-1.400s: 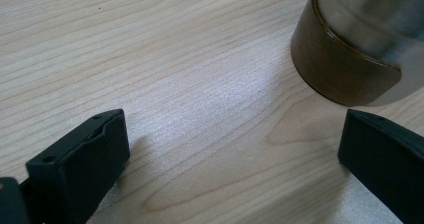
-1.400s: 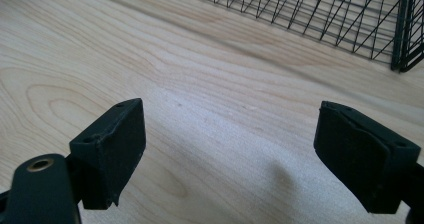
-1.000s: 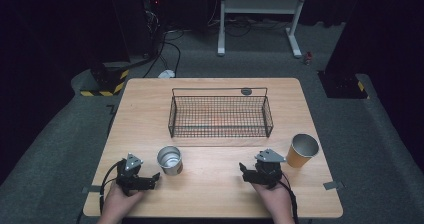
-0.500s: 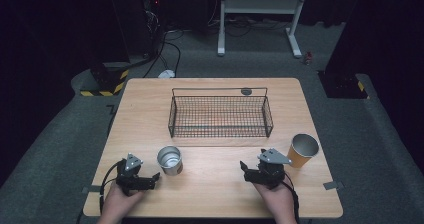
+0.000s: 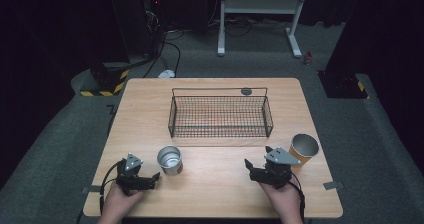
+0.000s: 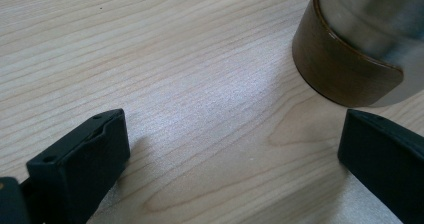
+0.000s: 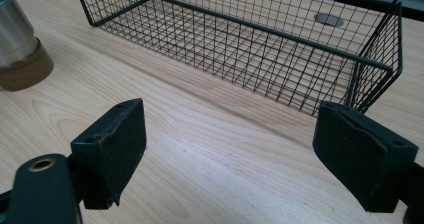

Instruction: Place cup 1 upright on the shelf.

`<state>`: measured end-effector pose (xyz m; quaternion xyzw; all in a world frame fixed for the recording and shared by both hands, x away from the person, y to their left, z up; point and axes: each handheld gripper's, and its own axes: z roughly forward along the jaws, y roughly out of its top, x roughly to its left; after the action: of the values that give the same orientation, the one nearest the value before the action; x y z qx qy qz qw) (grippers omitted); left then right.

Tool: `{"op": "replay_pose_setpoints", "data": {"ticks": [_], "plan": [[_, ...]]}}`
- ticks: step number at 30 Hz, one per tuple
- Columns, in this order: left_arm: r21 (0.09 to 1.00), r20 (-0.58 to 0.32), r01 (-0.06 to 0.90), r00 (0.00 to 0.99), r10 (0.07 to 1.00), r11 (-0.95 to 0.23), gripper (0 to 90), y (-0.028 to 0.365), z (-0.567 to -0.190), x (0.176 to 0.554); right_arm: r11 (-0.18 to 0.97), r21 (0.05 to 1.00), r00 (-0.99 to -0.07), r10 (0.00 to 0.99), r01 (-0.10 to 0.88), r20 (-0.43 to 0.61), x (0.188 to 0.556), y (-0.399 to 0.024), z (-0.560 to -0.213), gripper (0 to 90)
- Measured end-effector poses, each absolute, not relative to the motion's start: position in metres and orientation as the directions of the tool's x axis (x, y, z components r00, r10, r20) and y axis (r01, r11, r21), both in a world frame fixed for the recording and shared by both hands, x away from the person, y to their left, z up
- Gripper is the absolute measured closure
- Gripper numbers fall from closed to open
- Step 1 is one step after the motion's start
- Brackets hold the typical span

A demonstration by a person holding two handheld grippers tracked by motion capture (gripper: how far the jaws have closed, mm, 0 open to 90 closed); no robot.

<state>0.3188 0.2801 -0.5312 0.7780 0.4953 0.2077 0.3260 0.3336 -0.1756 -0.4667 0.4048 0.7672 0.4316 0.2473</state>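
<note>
A steel cup with a brown base stands on the wooden table, in front of the black wire basket. My left gripper lies on the table just left of the cup, open, pointing right. In the left gripper view the cup stands just beyond the open left gripper, near the right jaw. An orange cup stands upright at the right. My right gripper rests to its left, open, holding nothing. The right gripper view shows the open right gripper facing the basket, with the steel cup far left.
A small dark round disc lies on the table behind the basket. Bare wood stretches between my two grippers. Beyond the table are a dark floor, cables and a white stand.
My right gripper has shifted very slightly to the right. The left gripper, both cups and the basket have not moved.
</note>
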Motion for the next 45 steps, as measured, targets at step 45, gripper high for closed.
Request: {"op": "replay_pose_setpoints", "data": {"ticks": [45], "plan": [[0.713,-0.001,0.636,0.424,0.906,-0.296,0.7,0.280,-0.531,0.319,0.186,0.913,-0.365,0.930,0.364,-0.044,0.323,-0.272,-0.429,14.0]]}}
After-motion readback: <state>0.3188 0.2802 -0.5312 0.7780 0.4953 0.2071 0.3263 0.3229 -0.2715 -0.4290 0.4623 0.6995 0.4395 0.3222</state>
